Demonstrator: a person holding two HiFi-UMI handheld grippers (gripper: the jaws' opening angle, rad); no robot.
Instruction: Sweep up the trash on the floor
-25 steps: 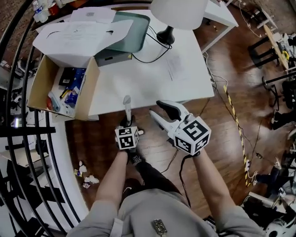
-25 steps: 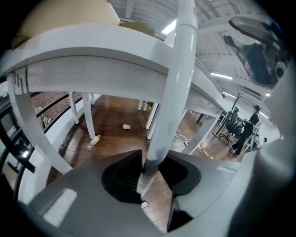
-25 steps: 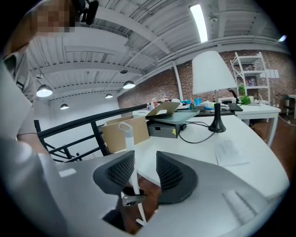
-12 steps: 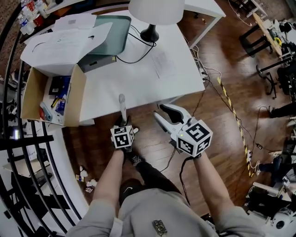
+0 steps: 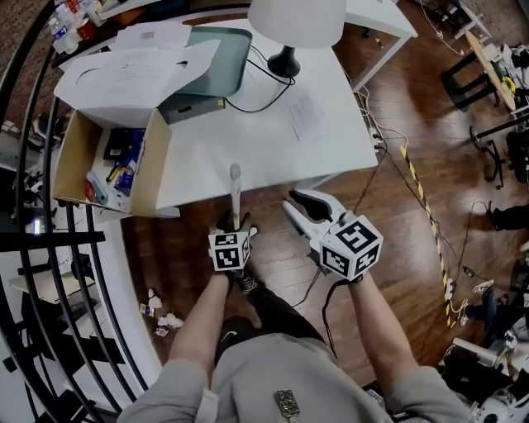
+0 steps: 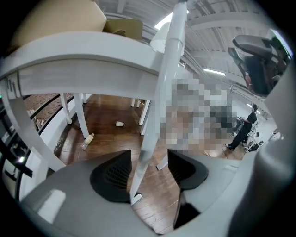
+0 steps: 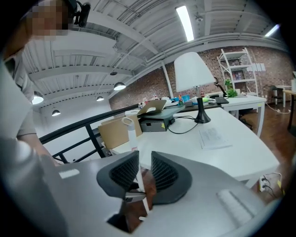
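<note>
A long white handle (image 5: 235, 186) stands upright in front of the white table (image 5: 273, 140). My left gripper (image 5: 235, 225) is around its lower part. In the left gripper view the handle (image 6: 166, 69) runs up between the jaws of the left gripper (image 6: 149, 162), which are opening wide and show a gap on each side. My right gripper (image 5: 291, 198) hovers to the right of the handle, apart from it. Its jaws are closing with nothing between them, and the handle (image 7: 131, 139) shows beyond the narrow gap of the right gripper (image 7: 144, 166). Scraps of trash (image 5: 161, 314) lie on the wooden floor at the lower left.
An open cardboard box (image 5: 107, 161) hangs over the table's left edge. A lamp (image 5: 296, 21) and a grey device (image 5: 216, 62) stand further back. A black railing (image 5: 50, 273) curves along the left. Cables and striped tape (image 5: 426, 215) cross the floor on the right. A bottle (image 6: 87, 141) lies under the table.
The right gripper's jaws stand closer together than a second ago. The left gripper and the handle have shifted slightly to the right in the head view.
</note>
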